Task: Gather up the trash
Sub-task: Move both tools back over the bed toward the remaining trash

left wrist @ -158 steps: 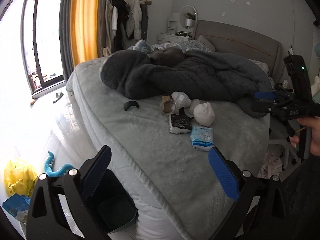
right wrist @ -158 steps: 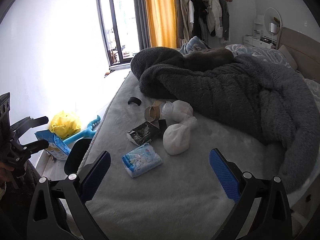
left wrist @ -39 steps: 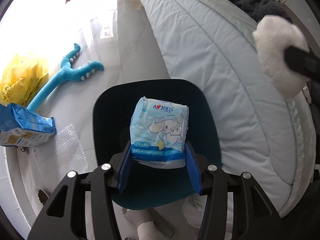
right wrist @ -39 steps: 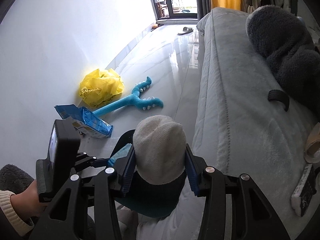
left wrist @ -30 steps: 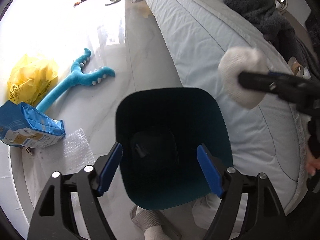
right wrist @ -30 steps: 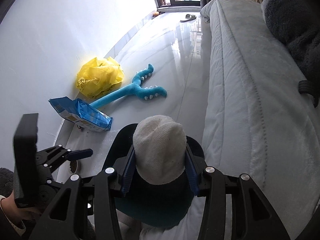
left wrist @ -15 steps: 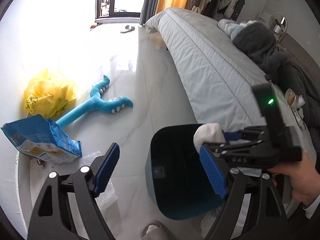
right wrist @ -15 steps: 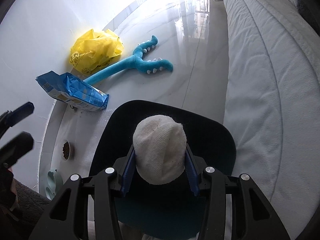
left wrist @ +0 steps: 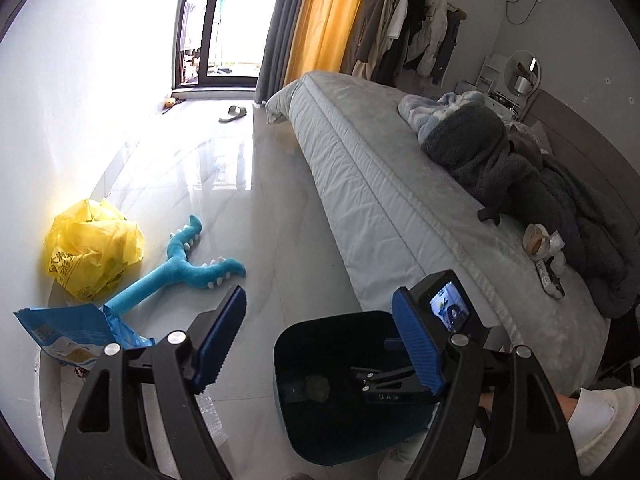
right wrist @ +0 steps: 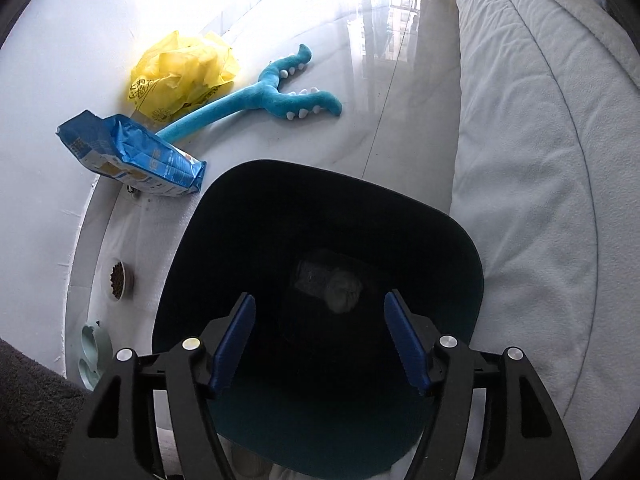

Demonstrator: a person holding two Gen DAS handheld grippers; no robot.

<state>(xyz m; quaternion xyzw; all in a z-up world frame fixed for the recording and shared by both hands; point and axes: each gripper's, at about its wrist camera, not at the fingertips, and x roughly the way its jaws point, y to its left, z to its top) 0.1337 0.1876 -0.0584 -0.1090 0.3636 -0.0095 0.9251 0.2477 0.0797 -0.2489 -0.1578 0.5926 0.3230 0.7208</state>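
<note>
The right gripper [right wrist: 320, 344] points steeply down over the mouth of the dark bin [right wrist: 460, 240]. Its jaws are opening and nothing sits between the blue pads [right wrist: 406, 344]. A pale wad [right wrist: 342, 290] lies at the bottom of the bin beside a flat packet [right wrist: 312, 274], directly below the pads. This placement suits a drop: holding the gripper over the centre of the opening lets trash fall clear of the rim.

The left gripper [left wrist: 320, 340] is angled across the floor towards the bed [left wrist: 380, 184]. Its jaws stand wide but are easing inward, with nothing between them. In the left wrist view the bin stands on the floor just beside the bed edge, which keeps the carry from mattress to bin short.

More trash remains on the bed, near the dark blanket [left wrist: 520, 184]: a cardboard roll [left wrist: 536, 238] and a dark flat packet [left wrist: 550, 280]. The judgement is that the task is partly done.

Items on the floor by the wall: a yellow plastic bag [right wrist: 180, 72], a blue plush toy [right wrist: 272, 100], a blue pouch [right wrist: 132, 156] and a small bowl [right wrist: 117, 278].

Readable writing:
- The right gripper's frame, seen in the left wrist view, carries the letters "UAS" [left wrist: 388, 397].
- The yellow plastic bag bears dark printed characters, too small to read.
- The blue pouch carries print that cannot be made out.
</note>
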